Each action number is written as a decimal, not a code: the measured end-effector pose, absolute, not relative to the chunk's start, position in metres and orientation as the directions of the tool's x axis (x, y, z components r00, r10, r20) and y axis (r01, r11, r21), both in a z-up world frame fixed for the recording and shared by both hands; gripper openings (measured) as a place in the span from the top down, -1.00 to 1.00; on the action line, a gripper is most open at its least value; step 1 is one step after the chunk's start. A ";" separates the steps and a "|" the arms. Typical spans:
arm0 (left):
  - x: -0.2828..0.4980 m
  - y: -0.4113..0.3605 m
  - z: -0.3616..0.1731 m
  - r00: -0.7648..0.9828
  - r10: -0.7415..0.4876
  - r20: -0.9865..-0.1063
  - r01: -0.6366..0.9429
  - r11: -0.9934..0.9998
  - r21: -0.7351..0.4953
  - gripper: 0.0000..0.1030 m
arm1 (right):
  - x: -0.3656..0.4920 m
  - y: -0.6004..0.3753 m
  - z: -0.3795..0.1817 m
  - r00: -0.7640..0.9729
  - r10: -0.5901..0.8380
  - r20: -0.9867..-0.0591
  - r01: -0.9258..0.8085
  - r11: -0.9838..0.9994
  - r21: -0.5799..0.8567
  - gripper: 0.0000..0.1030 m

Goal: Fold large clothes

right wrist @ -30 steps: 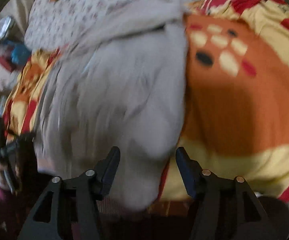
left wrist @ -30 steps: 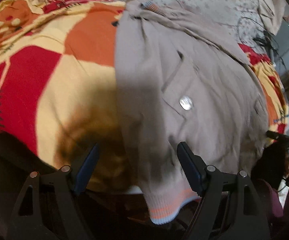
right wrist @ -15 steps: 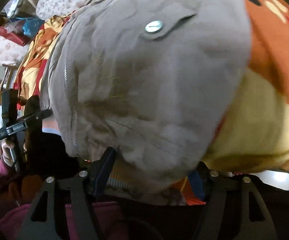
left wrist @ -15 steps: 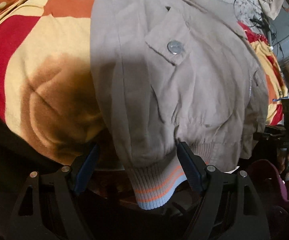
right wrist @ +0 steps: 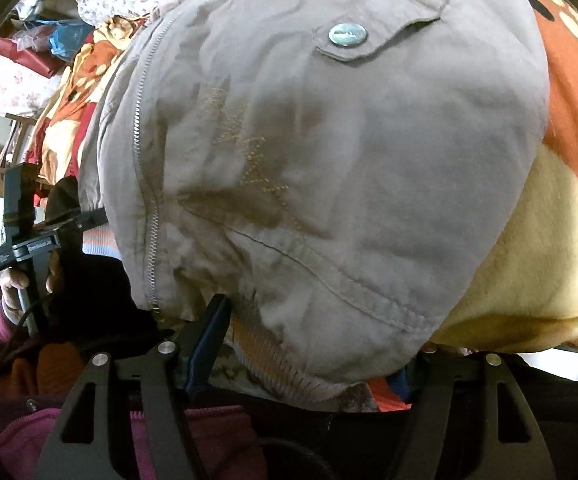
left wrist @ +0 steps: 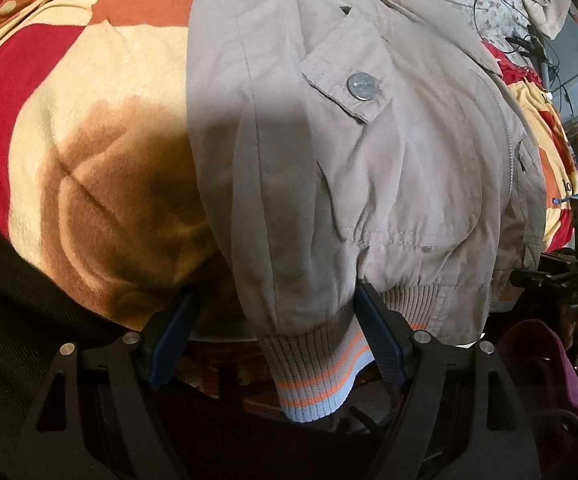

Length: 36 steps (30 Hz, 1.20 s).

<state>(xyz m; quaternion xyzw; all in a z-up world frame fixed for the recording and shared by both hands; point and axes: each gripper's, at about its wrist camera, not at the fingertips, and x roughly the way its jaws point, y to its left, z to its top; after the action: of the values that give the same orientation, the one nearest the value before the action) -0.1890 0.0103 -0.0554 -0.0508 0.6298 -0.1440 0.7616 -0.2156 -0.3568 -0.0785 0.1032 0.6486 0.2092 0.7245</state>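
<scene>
On blanket [left wrist: 101, 128], grey jacket [left wrist: 369, 168]

**Counts on the bed**

One grey-beige zip-front fabric jacket [left wrist: 369, 168] with a ribbed hem. It shows two flat round metal snap buttons, one per pocket flap: one [left wrist: 361, 86] in the left wrist view, one [right wrist: 347, 35] in the right wrist view. One red, orange and cream patterned plush blanket [left wrist: 101, 128] lies beneath. Two black two-finger grippers: left gripper [left wrist: 277, 336], right gripper [right wrist: 313, 352].
</scene>
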 end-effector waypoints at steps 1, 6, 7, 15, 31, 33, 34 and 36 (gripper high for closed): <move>-0.189 0.011 -0.056 0.165 -0.283 -0.945 0.156 0.953 -0.259 -0.54 | -0.216 -0.357 -0.078 0.074 0.430 -0.900 -0.171 0.894 0.414 -0.31; -0.190 0.012 -0.056 0.162 -0.285 -0.945 0.154 0.953 -0.261 -0.54 | -0.219 -0.356 -0.072 0.106 0.393 -0.914 -0.172 0.912 0.372 0.28; -0.190 0.012 -0.056 0.156 -0.290 -0.944 0.156 0.951 -0.266 -0.53 | -0.222 -0.354 -0.069 0.114 0.396 -0.911 -0.184 0.910 0.372 0.43; -0.198 0.008 -0.041 0.126 -0.359 -0.925 0.224 0.918 -0.326 0.75 | -0.229 -0.358 -0.050 0.197 0.481 -0.854 -0.200 0.873 0.445 0.70; -0.100 0.033 0.105 0.493 -0.544 -0.679 0.243 0.836 -0.493 0.80 | -0.158 -0.413 0.067 0.607 0.669 -0.428 -0.242 0.669 0.702 0.76; -0.071 0.033 0.108 0.526 -0.533 -0.663 0.226 0.839 -0.495 0.80 | -0.140 -0.420 0.075 0.647 0.650 -0.398 -0.240 0.669 0.703 0.76; -0.059 0.030 0.107 0.536 -0.528 -0.659 0.222 0.841 -0.493 0.80 | -0.129 -0.420 0.079 0.665 0.638 -0.389 -0.233 0.671 0.703 0.76; -0.027 0.022 0.106 0.564 -0.502 -0.656 0.207 0.855 -0.476 0.80 | -0.103 -0.424 0.085 0.689 0.614 -0.384 -0.220 0.683 0.697 0.76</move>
<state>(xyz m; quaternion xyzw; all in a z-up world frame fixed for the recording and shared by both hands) -0.0267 0.0221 0.1060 -0.1757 0.4196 -0.2043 0.8668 -0.1027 -0.4238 0.0851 0.3167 0.3114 0.2415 0.8628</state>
